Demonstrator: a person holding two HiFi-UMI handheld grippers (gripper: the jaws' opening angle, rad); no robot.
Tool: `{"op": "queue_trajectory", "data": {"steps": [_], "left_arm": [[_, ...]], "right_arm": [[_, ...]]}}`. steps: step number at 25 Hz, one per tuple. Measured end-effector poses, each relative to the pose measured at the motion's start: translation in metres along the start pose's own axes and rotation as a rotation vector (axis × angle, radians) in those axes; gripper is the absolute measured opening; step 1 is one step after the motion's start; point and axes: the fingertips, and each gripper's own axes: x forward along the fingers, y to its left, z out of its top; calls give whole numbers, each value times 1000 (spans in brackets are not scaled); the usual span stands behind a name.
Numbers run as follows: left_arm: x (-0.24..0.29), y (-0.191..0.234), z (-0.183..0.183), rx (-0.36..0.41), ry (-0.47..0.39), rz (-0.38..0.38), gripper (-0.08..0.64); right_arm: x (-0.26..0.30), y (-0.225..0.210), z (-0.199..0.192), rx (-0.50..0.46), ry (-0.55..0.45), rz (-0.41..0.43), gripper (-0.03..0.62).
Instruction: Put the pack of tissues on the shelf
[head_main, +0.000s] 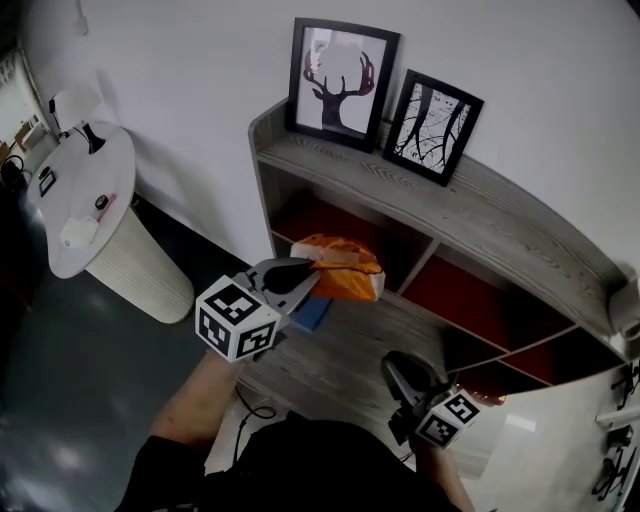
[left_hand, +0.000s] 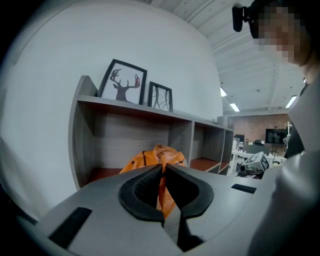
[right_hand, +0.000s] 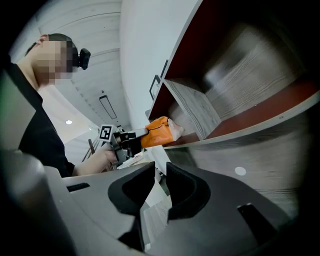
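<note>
The pack of tissues (head_main: 347, 272) is an orange plastic-wrapped bundle. My left gripper (head_main: 306, 276) is shut on its near end and holds it in the air in front of the leftmost upper compartment of the shelf (head_main: 470, 222). In the left gripper view a thin flap of the orange pack (left_hand: 152, 159) is pinched between the closed jaws of the left gripper (left_hand: 163, 169), with the compartment's red-brown floor just behind. My right gripper (head_main: 393, 364) hangs lower, near the shelf's bottom board. In the right gripper view its jaws (right_hand: 160, 167) stand slightly apart with nothing between them, and the pack (right_hand: 158, 131) shows farther off.
Two framed pictures (head_main: 342, 82) (head_main: 432, 125) lean against the wall on the shelf's top. A blue object (head_main: 311, 313) lies on a lower board below the pack. A round white table (head_main: 85, 195) with small items stands to the left. Other compartments run to the right.
</note>
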Motion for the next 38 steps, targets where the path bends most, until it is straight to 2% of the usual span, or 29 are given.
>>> {"op": "queue_trajectory", "data": {"steps": [6, 13, 17, 18, 19, 21, 30, 38], "left_arm": [[29, 20, 12, 14, -6, -21, 29], [65, 42, 4, 25, 24, -42, 29], [79, 59, -7, 82, 75, 24, 31], [80, 62, -8, 98, 83, 43, 69], [80, 65, -9, 107, 86, 58, 141], [79, 70, -7, 118, 78, 80, 184], [55, 65, -3, 120, 37, 96, 189], [17, 39, -9, 81, 1, 87, 189]], "right_arm": [[7, -13, 5, -13, -10, -22, 31], [15, -28, 8, -4, -16, -61, 34], [17, -36, 7, -19, -36, -64, 35], [18, -37, 7, -20, -41, -64, 35], [19, -38, 7, -19, -42, -64, 35], [22, -39, 6, -17, -35, -63, 35], [25, -25, 6, -20, -3, -47, 35], [17, 3, 1, -23, 5, -37, 36]]}}
